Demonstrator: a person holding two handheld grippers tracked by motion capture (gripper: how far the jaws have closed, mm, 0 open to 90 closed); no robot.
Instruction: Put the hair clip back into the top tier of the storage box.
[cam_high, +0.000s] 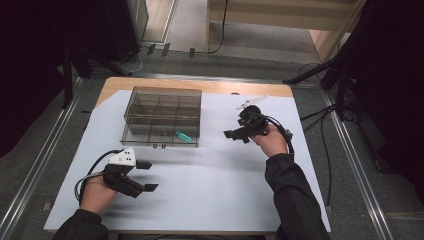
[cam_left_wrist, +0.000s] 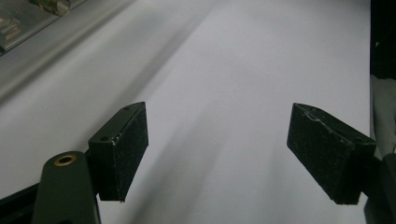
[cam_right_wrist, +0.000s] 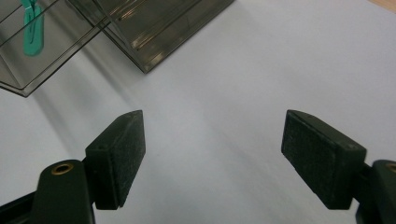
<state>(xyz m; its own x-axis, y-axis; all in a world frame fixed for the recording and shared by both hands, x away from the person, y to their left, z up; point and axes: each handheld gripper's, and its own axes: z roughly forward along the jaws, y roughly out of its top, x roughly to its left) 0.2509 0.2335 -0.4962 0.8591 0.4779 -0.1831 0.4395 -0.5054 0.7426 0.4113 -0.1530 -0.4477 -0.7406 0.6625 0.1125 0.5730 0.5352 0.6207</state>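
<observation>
1. I start with the white paper-covered table (cam_high: 210, 190), the largest thing here; it bears a smoky transparent plastic compartment box (cam_high: 162, 116) toward its far left, well apart from both of my tools.
2. The box is divided into a grid of cells. I cannot tell whether a lid covers them, so before any reach into it I would check the top face for a glare line.
3. My right gripper (cam_high: 235, 135) hangs above the sheet just to the right of the box, jaws pointing toward it. In the right gripper view (cam_right_wrist: 212, 158) its jaws stand wide apart with bare paper between them; it grasps nothing.
4. My left gripper (cam_high: 147, 176) rests low near the front left of the table, wide open too, gripping nothing; the left gripper view (cam_left_wrist: 217, 156) shows plain sheet between the pads.
5. The small turquoise plastic clip (cam_high: 183, 135) lies in the near right cell of the box, flat and slanted. The right gripper view shows it through the clear wall (cam_right_wrist: 31, 32).
6. Judging the step as a reach for that clip, I would bring the right gripper over the cell from above, turn the jaws across the clip's narrow width, and descend without touching the cell walls.
7. I would close slowly, since a thin flat piece may skid.
</observation>
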